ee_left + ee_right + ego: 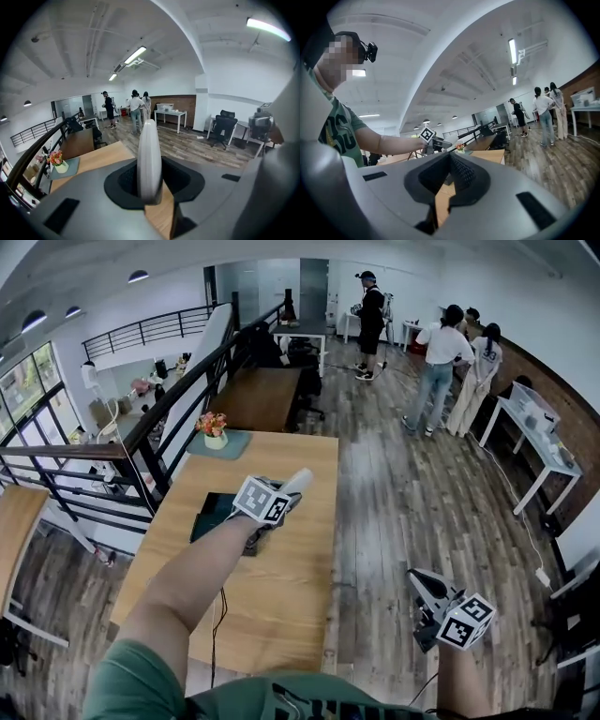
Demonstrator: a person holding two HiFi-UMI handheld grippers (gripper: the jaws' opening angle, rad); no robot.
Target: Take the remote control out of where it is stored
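Observation:
A slim light-grey remote control (296,482) sticks up out of my left gripper (281,502), held in the air above the wooden table (281,596). In the left gripper view the remote (149,159) stands edge-on between the jaws, which are shut on its lower end (149,190). Under that gripper a flat black case (212,513) lies on the table. My right gripper (427,592) hangs off the table's right side over the floor. Its jaws (450,183) are shut with nothing in them.
A flower pot (215,431) on a teal mat stands at the table's far left corner. A black cable (217,634) runs along the table toward me. A dark railing (178,399) borders the left side. Several people (441,362) stand far off on the wood floor.

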